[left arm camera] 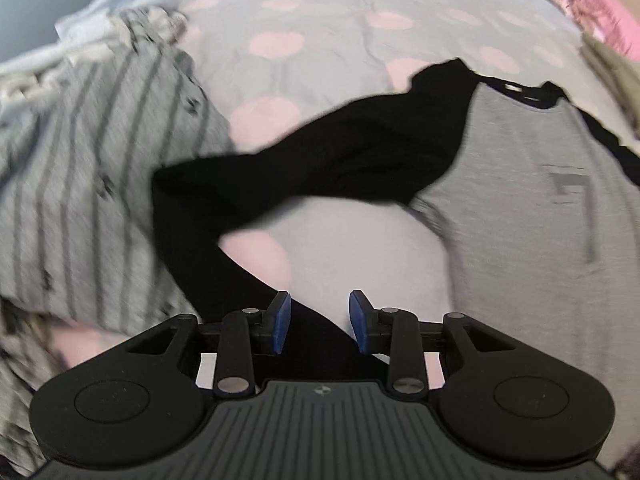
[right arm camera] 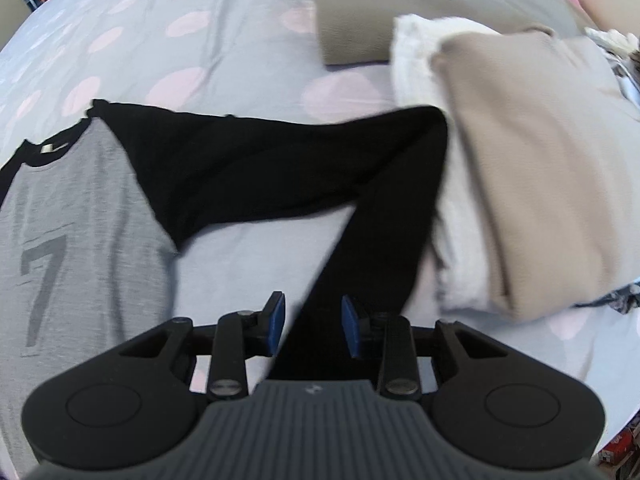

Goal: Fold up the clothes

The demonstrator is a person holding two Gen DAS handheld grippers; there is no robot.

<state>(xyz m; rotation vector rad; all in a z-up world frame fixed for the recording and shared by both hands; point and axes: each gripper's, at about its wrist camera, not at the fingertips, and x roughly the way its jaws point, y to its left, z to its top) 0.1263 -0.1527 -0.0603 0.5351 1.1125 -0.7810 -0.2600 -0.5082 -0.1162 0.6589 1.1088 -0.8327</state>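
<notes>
Both tools — left tool (left arm camera: pixel 320 322), right tool (right arm camera: pixel 313 326) — gape, each over a black sleeve, gripping nothing. Raglan shirt (right arm camera: pixel 80 216) lies spread on the bed (right arm camera: pixel 160 40); folded garments (right arm camera: pixel 532 176) alongside — folding remains.

Grey bedspread (left arm camera: pixel 320 20) with pink spots

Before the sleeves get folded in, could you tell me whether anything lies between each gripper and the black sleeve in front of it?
Nothing visible does. The left gripper has its jaws open around one black sleeve of the grey raglan shirt with the number 7; the right gripper has its jaws open around the other sleeve.
</notes>
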